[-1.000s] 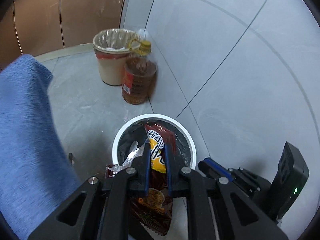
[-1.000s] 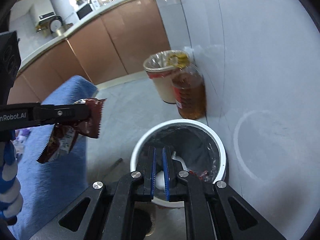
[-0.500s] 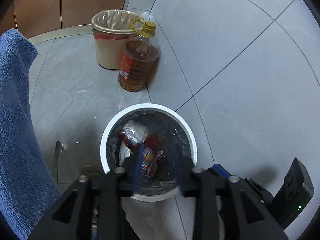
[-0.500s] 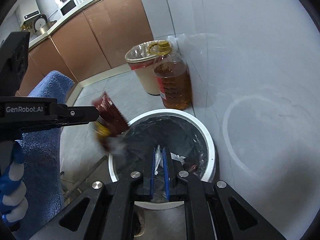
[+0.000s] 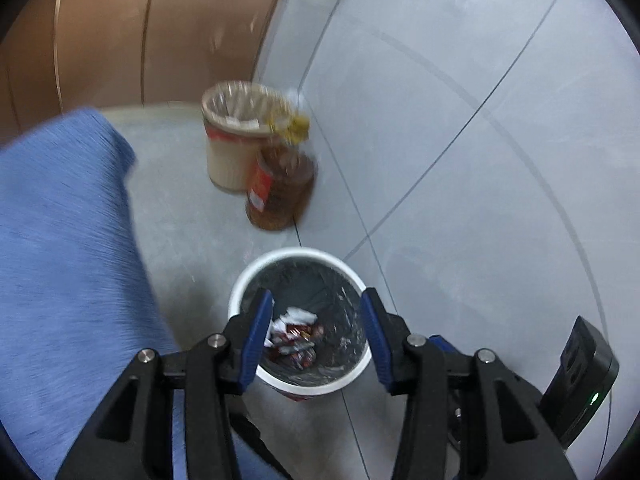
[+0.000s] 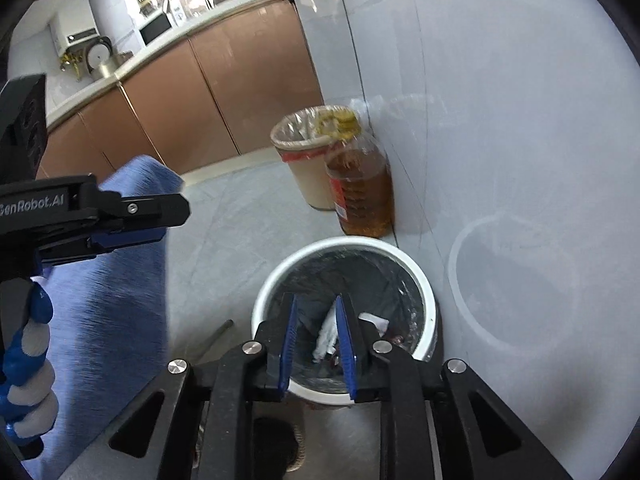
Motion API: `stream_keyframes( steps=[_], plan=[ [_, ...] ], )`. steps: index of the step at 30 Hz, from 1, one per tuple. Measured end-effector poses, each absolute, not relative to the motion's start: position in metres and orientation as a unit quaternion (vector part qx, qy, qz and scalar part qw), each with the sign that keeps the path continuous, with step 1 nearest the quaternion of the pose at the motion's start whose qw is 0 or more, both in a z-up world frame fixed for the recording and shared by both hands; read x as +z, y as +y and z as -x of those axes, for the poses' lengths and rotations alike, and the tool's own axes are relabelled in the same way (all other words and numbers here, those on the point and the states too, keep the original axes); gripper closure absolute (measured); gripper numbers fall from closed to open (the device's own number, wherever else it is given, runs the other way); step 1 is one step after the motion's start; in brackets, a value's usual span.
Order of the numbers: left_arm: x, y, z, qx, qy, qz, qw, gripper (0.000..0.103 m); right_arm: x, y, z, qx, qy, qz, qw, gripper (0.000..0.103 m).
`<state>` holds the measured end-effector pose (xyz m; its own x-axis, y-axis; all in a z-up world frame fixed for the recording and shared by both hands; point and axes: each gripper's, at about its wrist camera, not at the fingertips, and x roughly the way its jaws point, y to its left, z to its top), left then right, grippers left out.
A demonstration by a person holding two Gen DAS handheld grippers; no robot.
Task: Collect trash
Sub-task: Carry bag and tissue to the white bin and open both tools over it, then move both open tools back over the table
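Trash bin (image 5: 240, 292) on the floor (image 5: 180, 220) beside the wall (image 5: 460, 100), wrappers (image 5: 294, 336) inside, oil bottle (image 5: 280, 188) behind it, second bin (image 5: 232, 140) behind the bottle, cloth (image 5: 64, 248) at left, cabinets (image 6: 208, 92) beyond

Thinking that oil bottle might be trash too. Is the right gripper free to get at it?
Probably yes: the right gripper is open and empty, and the oil bottle stands unobstructed beyond the white bin.

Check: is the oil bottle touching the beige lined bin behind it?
Cannot tell. In both wrist views the oil bottle overlaps the beige bin, hiding any gap between them, and the left view is motion-blurred.
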<state>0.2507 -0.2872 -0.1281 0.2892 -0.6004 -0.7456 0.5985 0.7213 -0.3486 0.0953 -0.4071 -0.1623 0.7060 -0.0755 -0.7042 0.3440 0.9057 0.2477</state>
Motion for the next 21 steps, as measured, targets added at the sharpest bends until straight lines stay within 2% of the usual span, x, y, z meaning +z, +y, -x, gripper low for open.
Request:
stream_keyframes(
  steps=[6, 8, 11, 21],
  plan=[
    [-0.070, -0.229, -0.223, -0.369, 0.396, 0.010, 0.841, 0.058, -0.104, -0.379, -0.079, -0.100, 0.317, -0.173, 0.927, 0.072],
    [-0.051, -0.206, -0.214, -0.367, 0.385, 0.012, 0.847, 0.052, -0.082, -0.363, -0.073, -0.088, 0.300, -0.162, 0.936, 0.070],
    [-0.030, -0.177, -0.201, -0.354, 0.357, 0.011, 0.864, 0.049, -0.053, -0.338, -0.066, -0.065, 0.278, -0.145, 0.947, 0.067],
    [0.017, -0.068, -0.156, -0.302, 0.286, 0.020, 0.909, 0.048, 0.014, -0.256, -0.052, 0.013, 0.231, -0.087, 0.969, 0.061]
  ],
)
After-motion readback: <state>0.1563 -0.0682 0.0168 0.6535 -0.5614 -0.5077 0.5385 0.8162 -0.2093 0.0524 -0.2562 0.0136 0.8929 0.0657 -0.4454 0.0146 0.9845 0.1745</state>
